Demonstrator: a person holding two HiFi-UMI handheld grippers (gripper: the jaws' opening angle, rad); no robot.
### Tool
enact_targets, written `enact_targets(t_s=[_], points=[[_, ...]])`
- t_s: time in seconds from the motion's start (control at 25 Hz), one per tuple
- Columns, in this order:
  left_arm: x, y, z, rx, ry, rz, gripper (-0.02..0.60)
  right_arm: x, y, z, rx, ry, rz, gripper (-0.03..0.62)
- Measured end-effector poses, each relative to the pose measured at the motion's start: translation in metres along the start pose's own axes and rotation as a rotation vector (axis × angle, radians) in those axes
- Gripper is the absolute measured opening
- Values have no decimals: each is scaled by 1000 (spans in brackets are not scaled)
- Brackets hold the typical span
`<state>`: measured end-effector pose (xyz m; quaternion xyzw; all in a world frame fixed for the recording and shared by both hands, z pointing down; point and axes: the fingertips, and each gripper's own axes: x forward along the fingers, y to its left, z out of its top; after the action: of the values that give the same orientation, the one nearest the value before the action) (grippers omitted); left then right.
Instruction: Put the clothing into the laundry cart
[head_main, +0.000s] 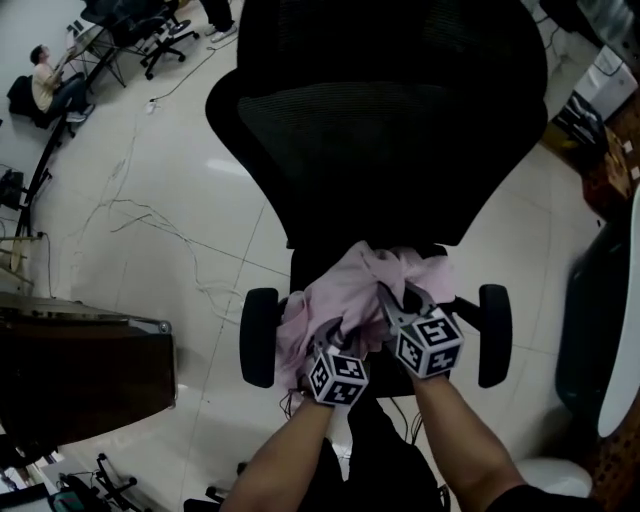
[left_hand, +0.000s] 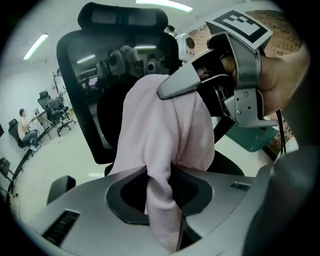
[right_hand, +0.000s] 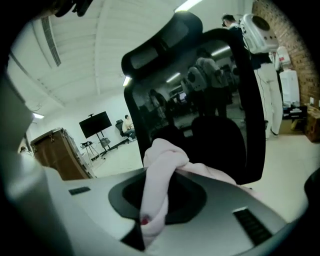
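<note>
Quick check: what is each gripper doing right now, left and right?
Left gripper: jaws closed on the pink garment.
Right gripper: jaws closed on another fold of the same pink garment.

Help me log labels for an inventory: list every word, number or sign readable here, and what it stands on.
None can be read.
The left cube and right cube carry only black-and-white square patterns, no letters.
The pink garment and black chair show no print.
The far screen is dark.
</note>
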<state>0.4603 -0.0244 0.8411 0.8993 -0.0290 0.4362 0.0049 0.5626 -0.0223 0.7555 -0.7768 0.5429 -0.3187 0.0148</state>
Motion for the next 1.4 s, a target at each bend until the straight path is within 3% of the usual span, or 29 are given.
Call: enact_targets(t_s=[0.32,0.52,0.88,1.04,1.2,1.4], points=[[-131,-2,47,34,-180,17,101,-84,99,85,-90,-137,120,67],[-240,30,64,1,-346,84,100,-124,218,148,-230,-195,251,67],[-421,99,68,-30,-556,243,98,-180,416,224,-452,-325,444,67],[-492,124,57,-39,-634,336,98,-201,492,238,-490,-361,534,67],[-559,143,36,-116,-688,417,98,-221,570,241,-503,-382,635,67],[-648,178,-21,-160,-729,572,97,-240,692,222,-539,-406,803,66]])
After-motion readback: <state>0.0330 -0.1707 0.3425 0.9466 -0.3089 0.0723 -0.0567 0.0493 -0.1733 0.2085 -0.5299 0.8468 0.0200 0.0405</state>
